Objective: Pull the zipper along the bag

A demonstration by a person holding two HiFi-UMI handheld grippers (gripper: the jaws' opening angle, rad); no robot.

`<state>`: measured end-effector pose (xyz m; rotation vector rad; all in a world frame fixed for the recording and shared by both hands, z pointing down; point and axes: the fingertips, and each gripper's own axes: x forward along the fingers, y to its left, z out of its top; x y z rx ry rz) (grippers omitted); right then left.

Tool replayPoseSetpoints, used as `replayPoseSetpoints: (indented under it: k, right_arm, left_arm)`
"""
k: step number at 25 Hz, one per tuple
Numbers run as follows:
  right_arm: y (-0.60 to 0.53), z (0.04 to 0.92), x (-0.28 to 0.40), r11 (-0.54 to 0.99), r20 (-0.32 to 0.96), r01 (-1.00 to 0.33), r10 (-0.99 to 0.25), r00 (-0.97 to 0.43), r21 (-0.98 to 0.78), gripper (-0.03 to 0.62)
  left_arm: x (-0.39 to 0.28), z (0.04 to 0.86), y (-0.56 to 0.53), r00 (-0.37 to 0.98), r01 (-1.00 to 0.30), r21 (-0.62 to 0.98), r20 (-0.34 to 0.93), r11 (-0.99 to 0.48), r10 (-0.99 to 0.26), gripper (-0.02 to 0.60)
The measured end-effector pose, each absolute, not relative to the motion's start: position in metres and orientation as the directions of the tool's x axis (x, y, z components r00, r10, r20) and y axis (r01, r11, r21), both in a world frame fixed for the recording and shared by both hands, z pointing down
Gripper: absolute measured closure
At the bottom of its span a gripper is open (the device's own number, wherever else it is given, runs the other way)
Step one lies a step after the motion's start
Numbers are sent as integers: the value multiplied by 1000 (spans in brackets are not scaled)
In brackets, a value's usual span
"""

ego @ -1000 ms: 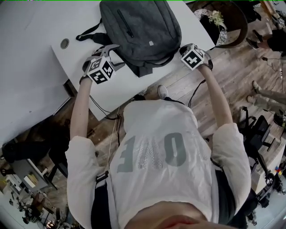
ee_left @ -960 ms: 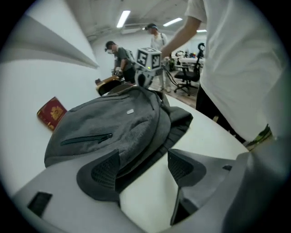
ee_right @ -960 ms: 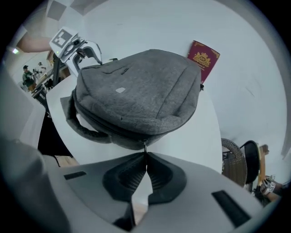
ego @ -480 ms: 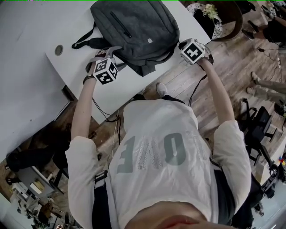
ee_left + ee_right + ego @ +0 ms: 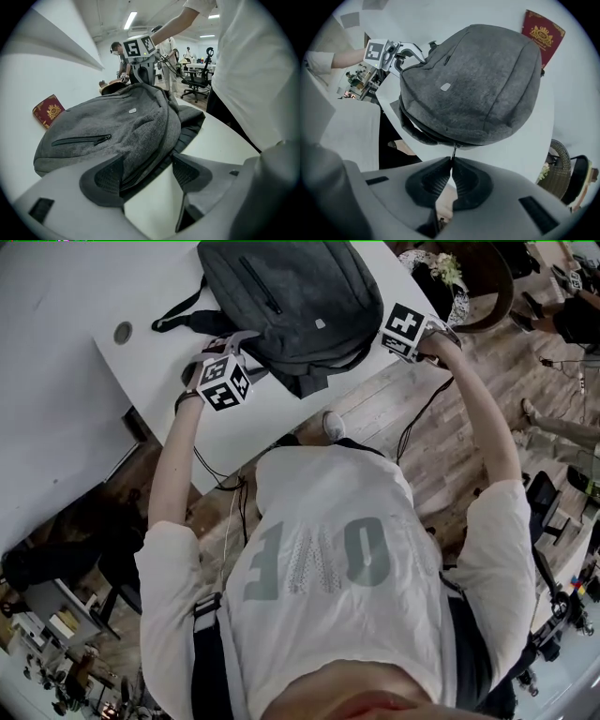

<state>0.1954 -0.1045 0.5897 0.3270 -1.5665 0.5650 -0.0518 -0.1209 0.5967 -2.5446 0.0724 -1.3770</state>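
The right gripper (image 5: 452,164) has tipped over since a second ago, and its cube shows a new side. The left gripper (image 5: 148,164) has come in closer to the bag (image 5: 291,296).

The right gripper's jaws are closed tight on the thin zipper pull (image 5: 453,151) at the bag's 3 o'clock edge. The left gripper's jaws are wide apart. The bag's 7 o'clock edge lies between them, but the pads do not squeeze it.

The gray bag lies flat at 12 o'clock in the head view, and its top is cut off there. From the head, the right jaws hide under their cube. The zipper line is hard to see in the bag's dark fold. A red book (image 5: 543,30) peeks out behind the bag at 1 o'clock in the right gripper view, one corner hidden.

The table (image 5: 56,296) is white, with a round hole (image 5: 123,332) at 10 o'clock. The floor (image 5: 422,427) is wood. Office chairs (image 5: 199,82) stand far behind.
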Motion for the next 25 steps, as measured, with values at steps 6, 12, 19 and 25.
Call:
replayPoseSetpoints:
  k: [6,12,19,25]
  right_arm:
    - [-85,588,172,802,960,-527,229,-161,-280,562]
    - [-74,582,160,770,936,-533,293,-194,-351,562]
    - [-52,580,130,724,876,-496,420,-235,-480,560]
    - [-46,573,104,637,816,-511,465,-342,-577,556]
  left_arm:
    - [-51,598,-123,566,81,-233,811,-969,-147,268]
    - [-50,596,-123,574,78,-232,806,-969,-147,268]
    - [-48,595,-124,582,68,-232,799,-970,-151,268]
    - [-49,595,-125,594,57,-229,790,-972,-152,268]
